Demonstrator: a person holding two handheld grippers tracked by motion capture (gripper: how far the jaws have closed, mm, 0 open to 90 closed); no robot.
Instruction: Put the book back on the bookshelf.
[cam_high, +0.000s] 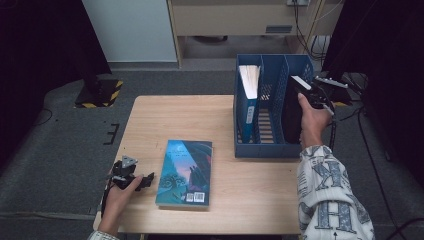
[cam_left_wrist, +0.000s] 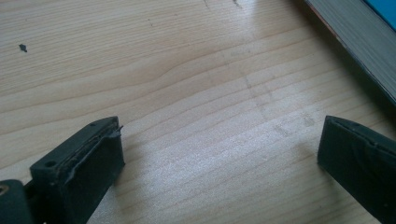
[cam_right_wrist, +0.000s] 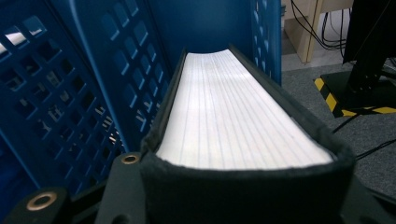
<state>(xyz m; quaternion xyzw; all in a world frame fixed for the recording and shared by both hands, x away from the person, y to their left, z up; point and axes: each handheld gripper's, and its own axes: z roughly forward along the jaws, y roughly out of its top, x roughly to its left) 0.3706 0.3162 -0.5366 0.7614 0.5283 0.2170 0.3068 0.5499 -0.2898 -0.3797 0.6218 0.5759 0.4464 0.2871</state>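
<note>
Right hand-held gripper (cam_high: 306, 92) is clamped on a dark-covered book (cam_high: 292, 112), spine gripped and page edge up, so it can slide upright into the right slot of the blue file rack (cam_high: 265, 150) at the far right of the counter (cam_high: 145, 115); it looks partway in. A second book (cam_high: 248, 95) already stands in the left slot, hence the right one. Left hand-held gripper (cam_high: 145, 181) rests released on the near left, jaws wide and empty, just beside the flat illustrated book (cam_high: 184, 172), probably next up.
</note>
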